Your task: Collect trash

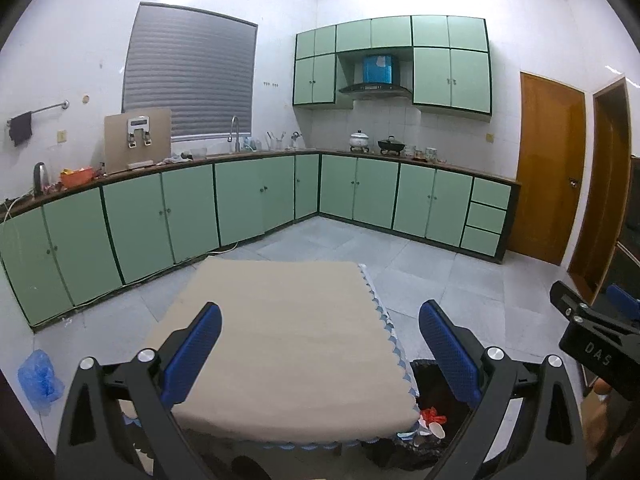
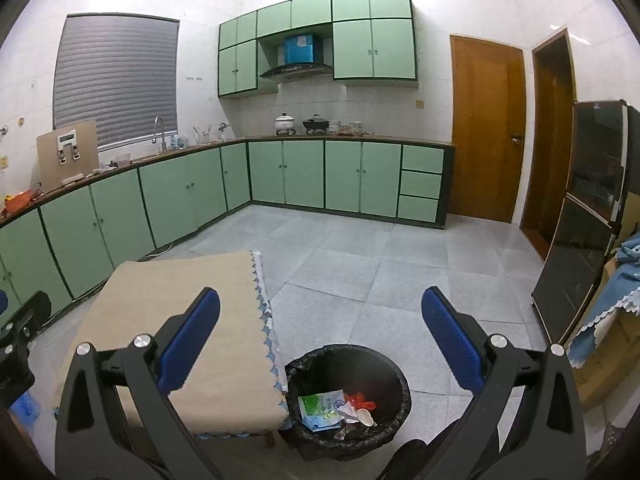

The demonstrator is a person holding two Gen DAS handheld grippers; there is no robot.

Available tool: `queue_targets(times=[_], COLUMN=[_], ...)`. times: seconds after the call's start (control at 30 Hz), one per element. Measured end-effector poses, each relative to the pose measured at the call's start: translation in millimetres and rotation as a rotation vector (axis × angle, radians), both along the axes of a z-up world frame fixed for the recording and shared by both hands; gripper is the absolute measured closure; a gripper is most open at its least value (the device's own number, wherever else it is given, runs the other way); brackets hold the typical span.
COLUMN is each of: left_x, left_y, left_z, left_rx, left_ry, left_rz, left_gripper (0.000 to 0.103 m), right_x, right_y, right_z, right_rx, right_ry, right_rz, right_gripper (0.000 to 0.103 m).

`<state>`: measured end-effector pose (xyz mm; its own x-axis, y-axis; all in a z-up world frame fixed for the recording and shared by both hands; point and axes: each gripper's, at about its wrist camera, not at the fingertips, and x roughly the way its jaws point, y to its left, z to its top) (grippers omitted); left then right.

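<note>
Progress: the surface (image 1: 288, 340), covered with a beige cloth, shows no loose item on its top in either wrist view. The bin (image 2: 348, 400) stands on the floor just beside the surface's right edge, lined with a black bag. Inside it lie a green-and-white wrapper (image 2: 322, 404), a red scrap (image 2: 360, 400), crumpled foil or paper, and a small white cup (image 2: 366, 416). Judgement: the collecting from the surface looks done or nearly done. A blue bag (image 1: 38, 376) lies on the floor to the left of the surface, well apart from the bin; whether it counts as trash I cannot tell.

Tools: left tool (image 1: 320, 356) has its jaws wide apart, nothing between them; it looks out over the surface. Right tool (image 2: 320, 344) also stands wide, nothing between the pads, with the bin below and ahead of it. Neither touches anything.

Orientation: the bin is upright, mouth facing up, its axis vertical. The wrapper lies roughly flat, tilted against the bin's left wall, long axis running from near left to far right. The cup lies on its side, mouth towards the camera.
</note>
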<state>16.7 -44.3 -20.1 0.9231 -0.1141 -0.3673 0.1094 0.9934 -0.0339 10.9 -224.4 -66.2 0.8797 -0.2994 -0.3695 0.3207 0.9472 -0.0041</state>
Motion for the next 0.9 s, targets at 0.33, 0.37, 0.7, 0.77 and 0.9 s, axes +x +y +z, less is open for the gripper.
queue_targets(times=[0.33, 0.37, 0.7, 0.77, 0.9], left_x=[-8, -10, -13, -14, -15], left_y=[-9, -11, -12, -13, -12], left_z=[11, 10, 12, 12, 14], left_rx=[0.01, 0.011, 0.026, 0.029, 0.024], left_ry=[-0.029, -0.027, -0.033, -0.036, -0.039], left_rz=[-0.031, -0.035, -0.024, -0.022, -0.022], left_gripper=[0.006, 0.006, 0.006, 0.006, 0.006], right_x=[-13, -15, -18, -18, -20], right_y=[-4, -7, -11, -12, -13], right_z=[5, 5, 1, 1, 1], right_rx=[0.01, 0.015, 0.039, 0.036, 0.039], right_ry=[-0.035, -0.039, -0.039, -0.038, -0.037], right_rz=[-0.041, -0.049, -0.063, -0.062, -0.066], right_gripper=[0.005, 0.005, 0.005, 0.005, 0.005])
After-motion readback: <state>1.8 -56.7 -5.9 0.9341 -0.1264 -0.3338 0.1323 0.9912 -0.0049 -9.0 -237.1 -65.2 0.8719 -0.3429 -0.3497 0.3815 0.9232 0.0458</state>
